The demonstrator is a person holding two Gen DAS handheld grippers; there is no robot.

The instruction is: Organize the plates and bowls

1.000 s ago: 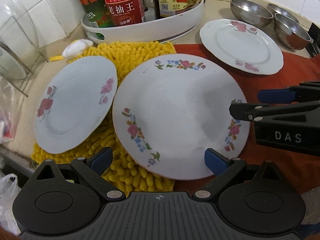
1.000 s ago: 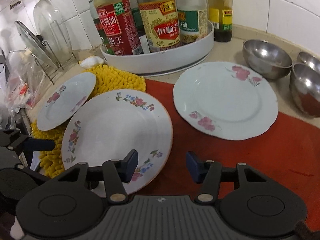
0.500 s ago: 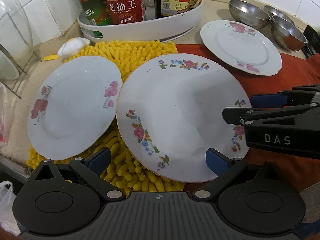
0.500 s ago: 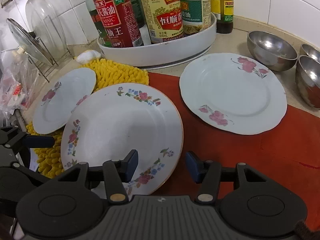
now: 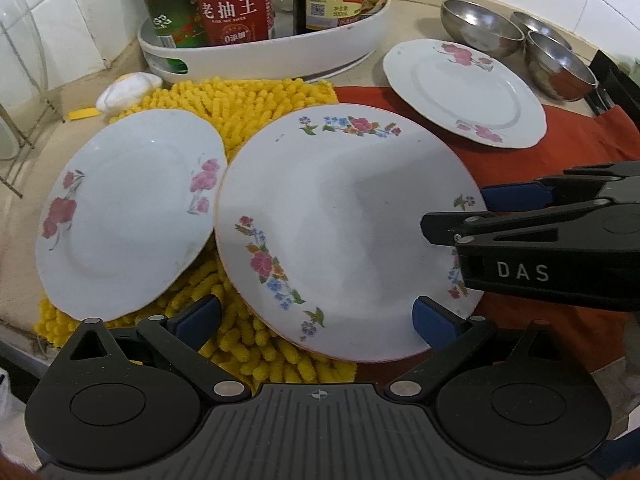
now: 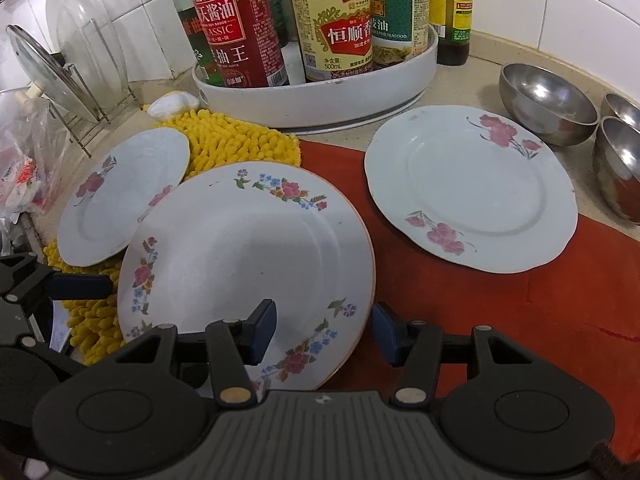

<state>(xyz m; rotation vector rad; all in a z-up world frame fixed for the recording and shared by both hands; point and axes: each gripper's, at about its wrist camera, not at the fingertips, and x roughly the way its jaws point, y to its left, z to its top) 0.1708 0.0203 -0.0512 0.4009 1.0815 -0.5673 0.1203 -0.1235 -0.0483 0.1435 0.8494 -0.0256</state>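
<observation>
A large floral plate [image 5: 344,232] [image 6: 248,264] lies partly on a yellow mat [image 5: 256,112] and a red cloth [image 6: 520,320]. A smaller pink-flowered plate [image 5: 128,212] [image 6: 120,196] lies to its left on the mat, and another pink-flowered plate [image 5: 464,88] [image 6: 472,188] lies to the right on the cloth. Three steel bowls [image 5: 480,28] [image 6: 548,100] stand at the back right. My left gripper [image 5: 316,320] is open at the large plate's near edge. My right gripper [image 6: 324,330] is open, its jaws either side of the plate's right rim.
A white round tray [image 6: 320,100] holding several sauce bottles stands behind the plates. A wire rack [image 6: 80,92] with glass lids stands at the back left by the tiled wall. A plastic bag [image 6: 24,168] lies at the far left.
Both grippers have moved forward and closer to the large floral plate. The right gripper's jaws now straddle the plate's rim. The plates have not moved.
</observation>
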